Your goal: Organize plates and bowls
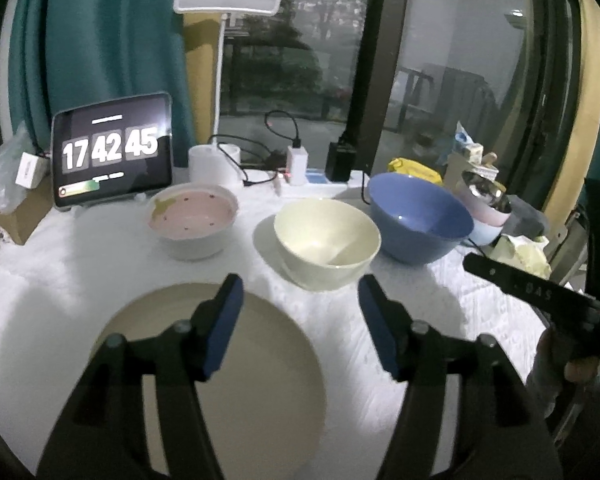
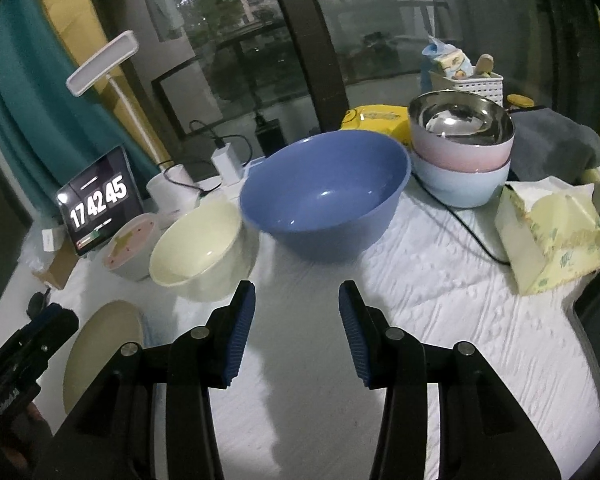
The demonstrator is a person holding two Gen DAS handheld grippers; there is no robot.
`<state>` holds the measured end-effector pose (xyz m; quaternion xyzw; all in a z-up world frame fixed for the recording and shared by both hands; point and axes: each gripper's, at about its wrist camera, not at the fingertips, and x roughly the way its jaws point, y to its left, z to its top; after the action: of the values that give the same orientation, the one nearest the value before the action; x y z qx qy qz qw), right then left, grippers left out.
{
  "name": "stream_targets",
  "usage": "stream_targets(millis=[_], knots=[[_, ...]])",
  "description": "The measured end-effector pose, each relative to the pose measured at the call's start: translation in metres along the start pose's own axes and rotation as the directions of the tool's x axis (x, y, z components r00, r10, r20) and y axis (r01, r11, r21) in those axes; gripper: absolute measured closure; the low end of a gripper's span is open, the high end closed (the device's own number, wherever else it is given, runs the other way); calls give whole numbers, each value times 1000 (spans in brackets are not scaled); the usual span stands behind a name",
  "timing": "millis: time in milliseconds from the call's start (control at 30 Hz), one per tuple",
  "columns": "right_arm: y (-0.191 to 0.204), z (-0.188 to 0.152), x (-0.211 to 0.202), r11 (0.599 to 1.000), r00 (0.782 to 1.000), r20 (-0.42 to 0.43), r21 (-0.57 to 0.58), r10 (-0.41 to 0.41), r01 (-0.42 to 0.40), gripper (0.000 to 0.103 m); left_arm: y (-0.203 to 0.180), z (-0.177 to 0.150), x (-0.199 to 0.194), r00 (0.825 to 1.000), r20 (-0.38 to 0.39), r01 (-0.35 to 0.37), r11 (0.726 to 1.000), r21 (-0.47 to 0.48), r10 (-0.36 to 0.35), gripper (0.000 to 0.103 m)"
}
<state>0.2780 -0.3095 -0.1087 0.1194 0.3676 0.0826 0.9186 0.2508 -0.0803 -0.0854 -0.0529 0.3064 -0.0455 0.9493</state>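
Note:
A beige plate lies on the white table under my left gripper, which is open and empty above its right part. Behind it stand a pink-lined bowl, a cream bowl and a blue bowl. My right gripper is open and empty over bare cloth, in front of the blue bowl and right of the cream bowl. The plate and the pink-lined bowl show at left. A steel-lined pink bowl sits stacked in a light blue bowl at back right.
A tablet clock, a lamp, chargers and cables line the back edge. A tissue pack, a grey cloth and a white basket stand at right. A window is behind the table.

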Motion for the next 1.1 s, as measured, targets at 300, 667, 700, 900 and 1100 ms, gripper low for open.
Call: stream_targets(millis=[300, 667, 700, 900, 1100], knots=[[-18, 24, 18, 999, 999, 7, 22, -42, 41, 57, -9, 8, 24, 1000, -24, 18, 1000, 8, -18, 41], [-33, 40, 47, 995, 996, -16, 59, -84, 85, 57, -14, 14, 51, 998, -56, 36, 999, 5, -36, 41], [-34, 39, 49, 994, 996, -19, 61, -84, 85, 57, -15, 14, 53, 998, -60, 36, 999, 6, -36, 41], [-38, 36, 59, 992, 994, -35, 66, -106, 108, 61, -20, 14, 62, 996, -78, 41, 999, 11, -40, 41], [-47, 30, 56, 986, 989, -25, 80, -148, 149, 88, -27, 12, 65, 995, -86, 52, 998, 24, -50, 41]])
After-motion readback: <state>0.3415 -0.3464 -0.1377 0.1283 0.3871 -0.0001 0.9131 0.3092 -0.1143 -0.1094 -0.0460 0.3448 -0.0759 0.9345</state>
